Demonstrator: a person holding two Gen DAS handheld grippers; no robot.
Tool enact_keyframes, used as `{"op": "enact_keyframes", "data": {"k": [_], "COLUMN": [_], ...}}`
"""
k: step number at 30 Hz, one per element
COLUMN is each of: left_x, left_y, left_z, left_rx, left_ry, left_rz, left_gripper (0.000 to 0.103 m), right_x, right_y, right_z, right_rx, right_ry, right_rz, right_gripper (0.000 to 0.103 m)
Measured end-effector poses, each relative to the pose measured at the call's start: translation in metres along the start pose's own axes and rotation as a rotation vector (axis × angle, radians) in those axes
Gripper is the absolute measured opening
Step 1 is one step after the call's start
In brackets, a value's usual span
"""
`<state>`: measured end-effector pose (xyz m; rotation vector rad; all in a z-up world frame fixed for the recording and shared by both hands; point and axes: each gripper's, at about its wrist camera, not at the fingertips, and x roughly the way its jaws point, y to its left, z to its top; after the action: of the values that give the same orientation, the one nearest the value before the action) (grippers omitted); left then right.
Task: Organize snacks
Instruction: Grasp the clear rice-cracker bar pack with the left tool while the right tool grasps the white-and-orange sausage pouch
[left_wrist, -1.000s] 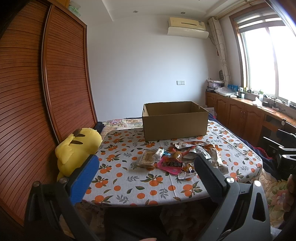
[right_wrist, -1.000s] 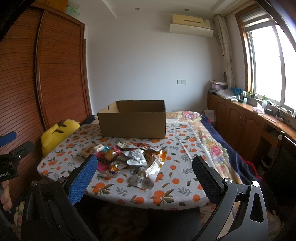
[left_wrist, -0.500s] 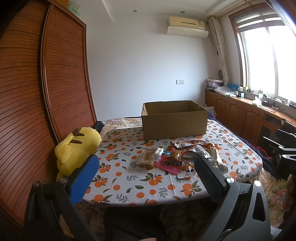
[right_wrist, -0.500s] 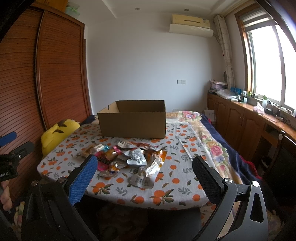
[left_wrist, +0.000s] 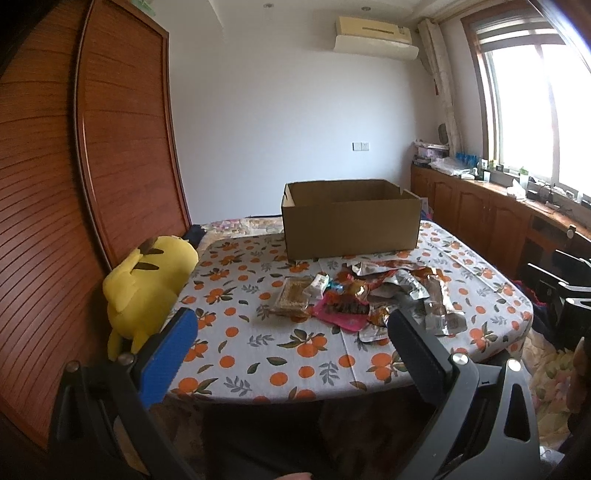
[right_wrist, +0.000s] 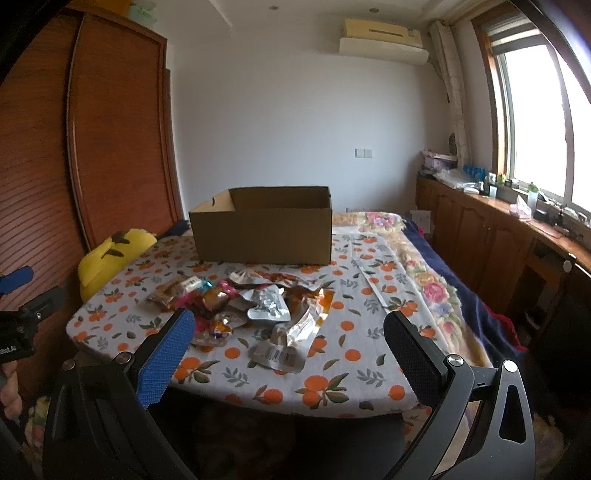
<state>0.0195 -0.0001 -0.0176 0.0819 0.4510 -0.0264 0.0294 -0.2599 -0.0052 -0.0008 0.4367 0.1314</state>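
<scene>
Nothing is picked up yet: the left gripper (left_wrist: 291, 343) and right gripper (right_wrist: 288, 343) both hang off the worktop's (right_wrist: 332, 391) near edge, fingers spread wide and empty. The snacks (right_wrist: 255, 306) lie heaped mid-worktop, the empty cardboard box (right_wrist: 264, 230) behind them toward the far edge. Next, I judge, one gripper must reach forward and close on a packet at the heap's near side.

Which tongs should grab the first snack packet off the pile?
Probably right. The right tongs, open, frame the snack pile head-on; from the open left tongs the pile sits off to the right.
</scene>
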Motion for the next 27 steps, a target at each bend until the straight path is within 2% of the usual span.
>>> {"op": "enact_keyframes", "data": {"k": [14, 27], "left_x": [0.099, 0.170], "left_y": [0.002, 0.014], "left_z": [-0.015, 0.001], "left_rx": [-0.006, -0.006], "left_ry": [0.133, 0.252], "left_rz": [-0.059, -0.141], "left_gripper": [0.103, 0.101], "right_x": [0.096, 0.161], "right_y": [-0.013, -0.032], "right_z": [-0.004, -0.021], "right_rx": [-0.046, -0.019], "right_ry": [0.093, 0.239], "right_rz": [0.064, 0.081], "right_gripper": [0.103, 0.102]}}
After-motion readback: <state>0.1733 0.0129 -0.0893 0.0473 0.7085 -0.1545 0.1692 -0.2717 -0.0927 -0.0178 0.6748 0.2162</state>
